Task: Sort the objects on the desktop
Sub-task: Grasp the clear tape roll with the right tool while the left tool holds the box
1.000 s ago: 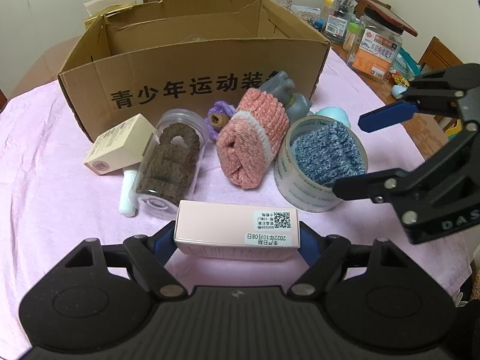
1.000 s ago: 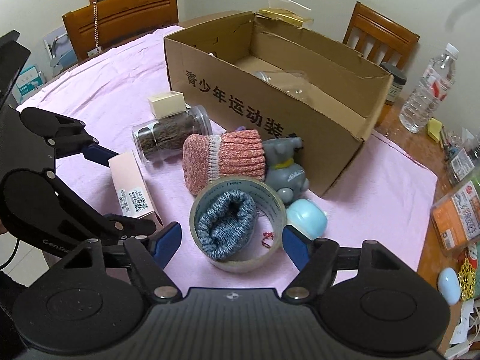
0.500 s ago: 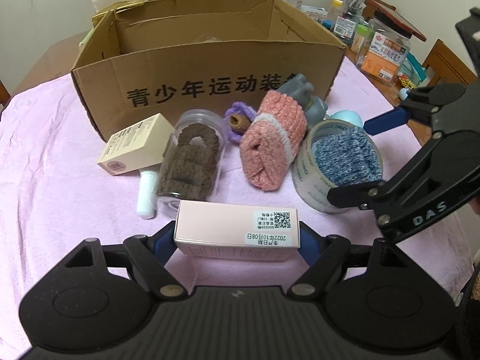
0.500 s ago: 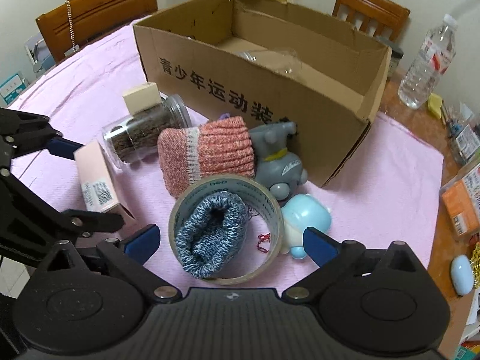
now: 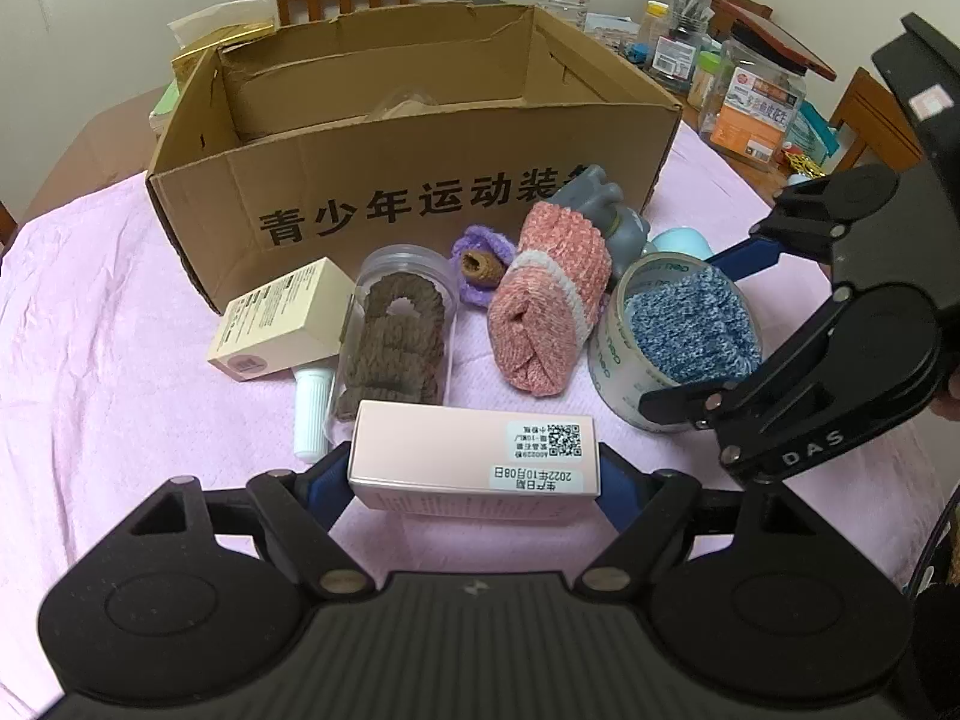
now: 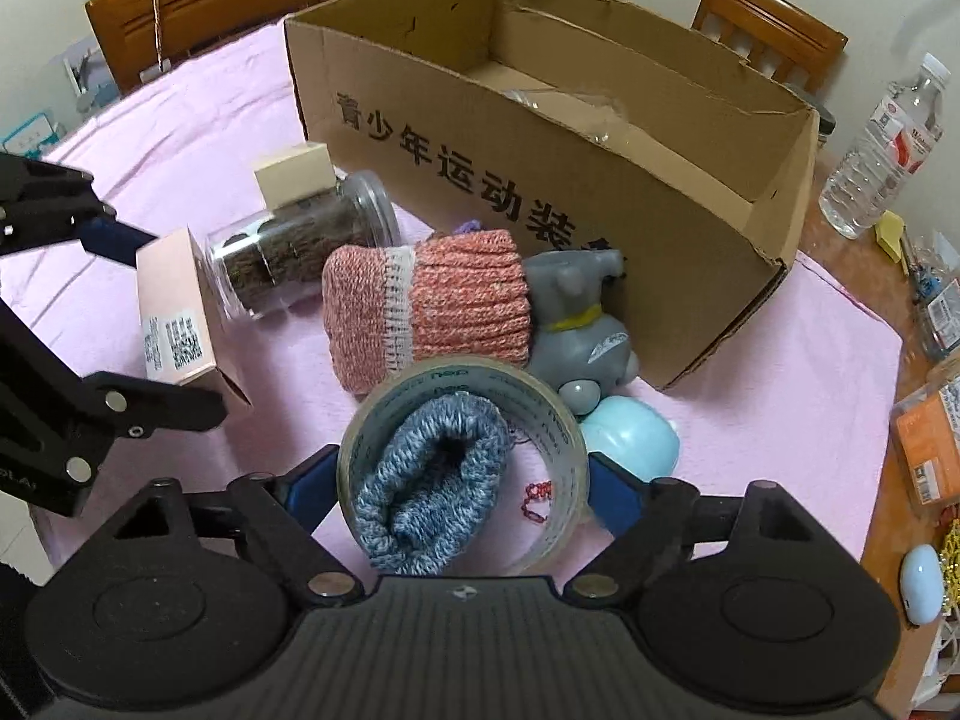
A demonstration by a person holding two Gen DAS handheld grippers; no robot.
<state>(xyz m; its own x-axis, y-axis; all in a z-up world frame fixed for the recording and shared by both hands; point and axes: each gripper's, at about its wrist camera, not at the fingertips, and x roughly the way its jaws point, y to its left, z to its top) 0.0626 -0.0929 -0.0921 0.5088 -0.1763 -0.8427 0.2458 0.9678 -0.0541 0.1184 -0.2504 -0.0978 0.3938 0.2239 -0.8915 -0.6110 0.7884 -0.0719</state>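
The left gripper [image 5: 474, 468] clamps a pink box [image 5: 474, 459], while the right gripper [image 6: 462, 489] closes its jaws around a tape roll [image 6: 543, 414].

Left gripper [image 5: 474, 468] jaws clamped, right gripper [image 6: 462, 483] jaws closing around a load

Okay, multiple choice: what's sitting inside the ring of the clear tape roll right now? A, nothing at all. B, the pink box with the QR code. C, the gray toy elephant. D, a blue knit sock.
D: in the right wrist view the blue knit sock fills the hole of the tape roll, whose sides the right gripper brackets with its blue fingertips.
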